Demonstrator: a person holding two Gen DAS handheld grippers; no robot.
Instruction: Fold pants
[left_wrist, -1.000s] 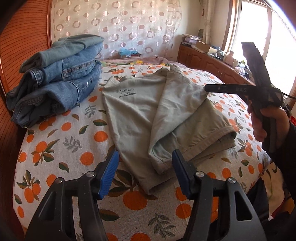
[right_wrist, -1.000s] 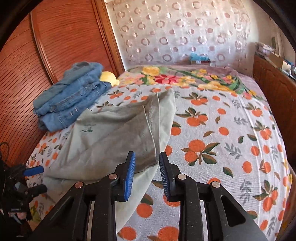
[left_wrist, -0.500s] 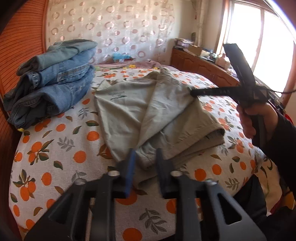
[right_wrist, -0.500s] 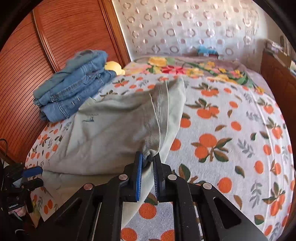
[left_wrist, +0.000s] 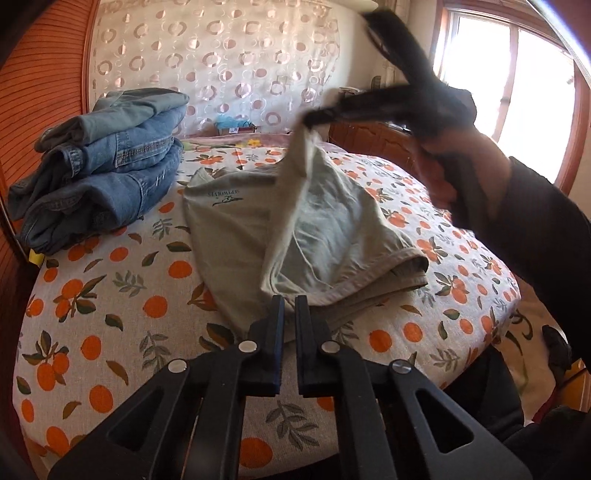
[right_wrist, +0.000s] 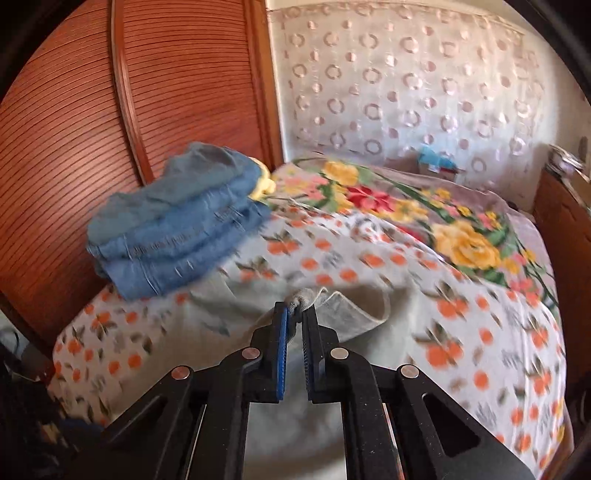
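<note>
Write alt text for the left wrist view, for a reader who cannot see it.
Pale green pants lie on an orange-print bedspread, pinched at the near edge by the shut left hand-held gripper, while the blurred right hand-held gripper lifts a far corner. Folded jeans are stacked at left.

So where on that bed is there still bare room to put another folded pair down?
Bare bedspread lies in front of the jeans stack, left of the beige pants. More lies beyond the pants toward the floral blanket. The middle is taken: both tongs are pinching those pants.
</note>
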